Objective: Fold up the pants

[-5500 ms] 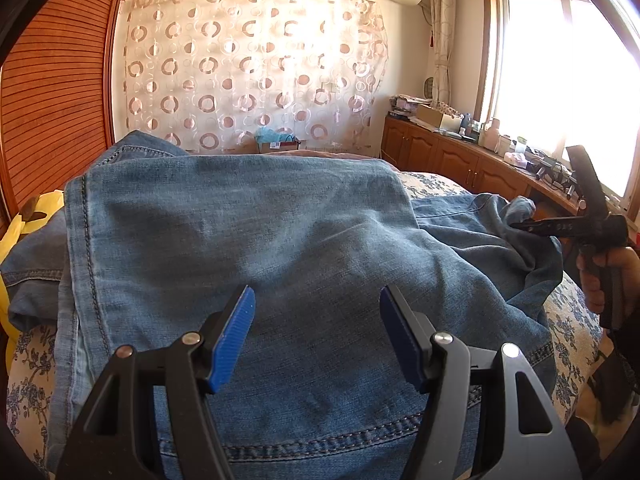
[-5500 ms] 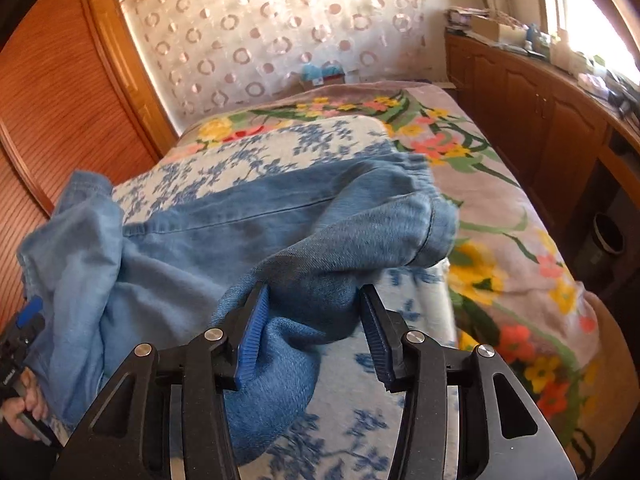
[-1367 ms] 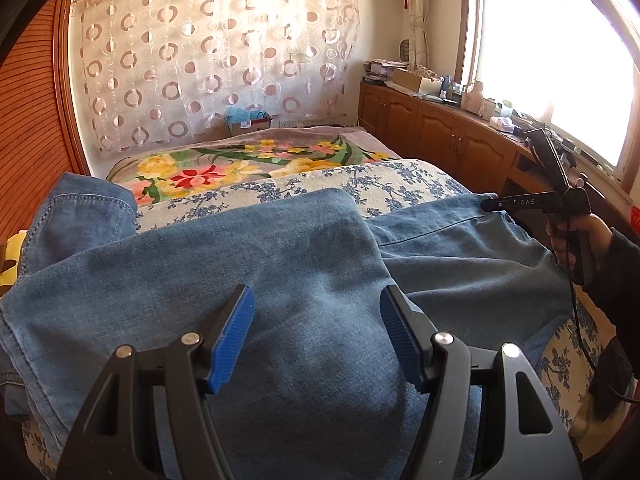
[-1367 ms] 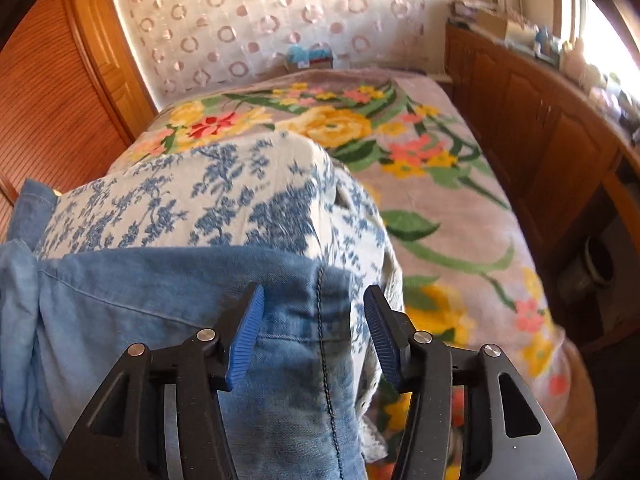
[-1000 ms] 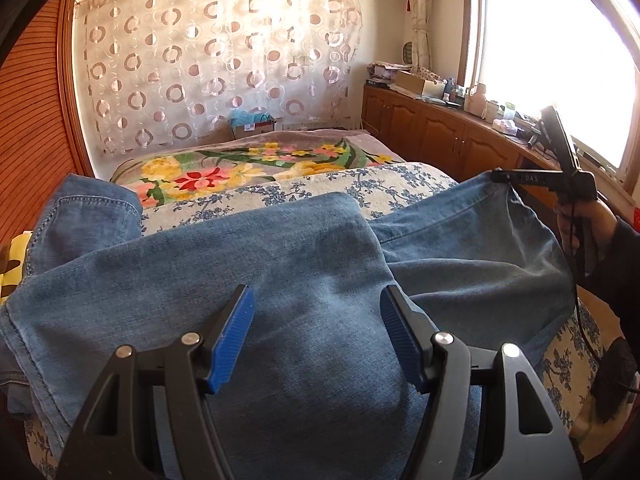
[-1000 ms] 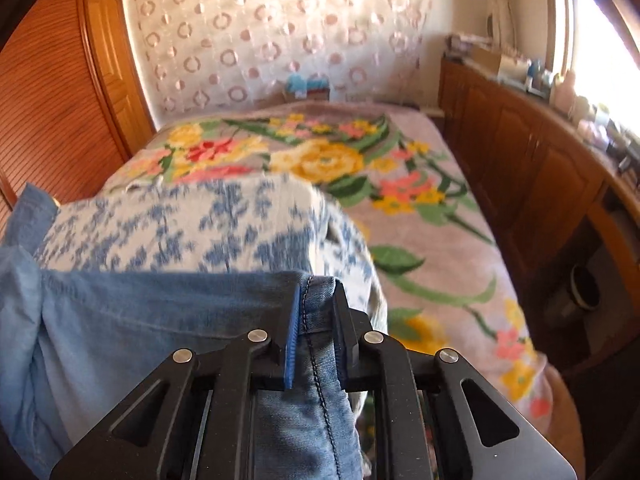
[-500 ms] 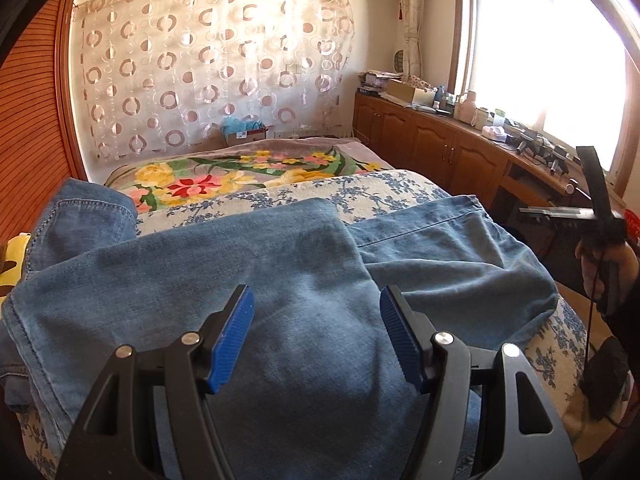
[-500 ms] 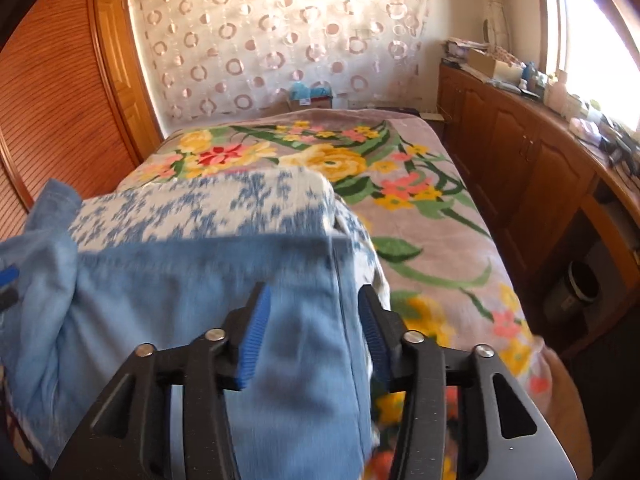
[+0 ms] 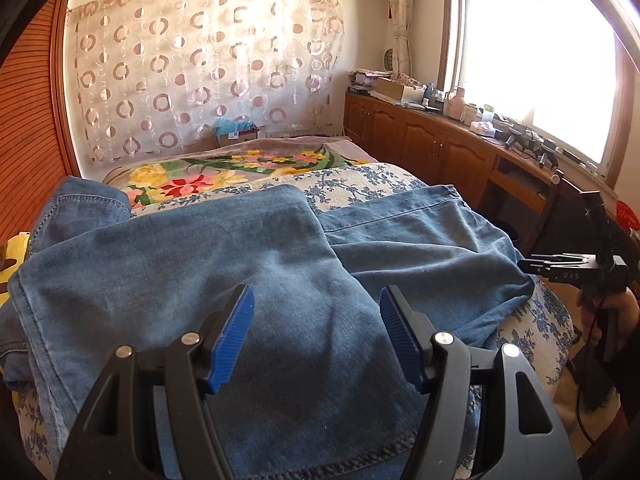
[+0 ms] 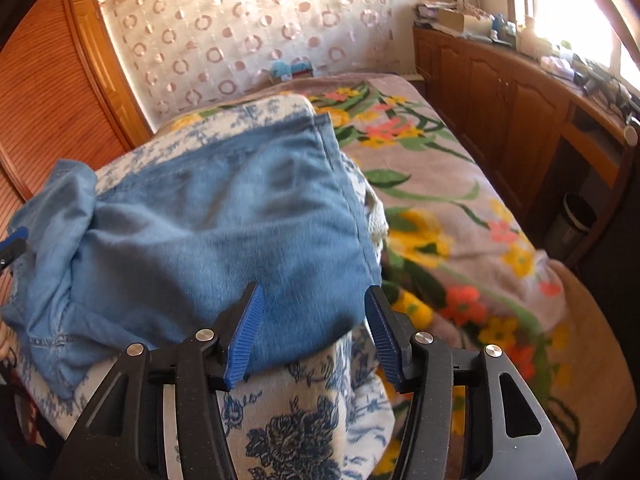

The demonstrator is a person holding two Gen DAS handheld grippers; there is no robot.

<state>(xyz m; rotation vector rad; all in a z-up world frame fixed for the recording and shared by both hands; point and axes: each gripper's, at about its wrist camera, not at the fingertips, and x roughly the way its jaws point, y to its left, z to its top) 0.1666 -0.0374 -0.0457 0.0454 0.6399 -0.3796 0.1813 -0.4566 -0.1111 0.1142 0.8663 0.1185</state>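
Right gripper [image 10: 312, 334] jaws just opened, let go of jeans [image 10: 224, 240] hem, nothing between them; left gripper [image 9: 316, 338] wide, empty, above denim; jeans heaped on bed [image 10: 460, 208] at 10 o'clock; fold laid, smoothing likely next

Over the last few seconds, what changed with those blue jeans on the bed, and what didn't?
The right gripper, clamped on the blue denim jeans' edge a second ago, has just been opening and let go, backing off; no cloth sits between its jaws now. That jeans part now lies flat on the blue-flowered white quilt. The left gripper stayed open above the denim, holding nothing.
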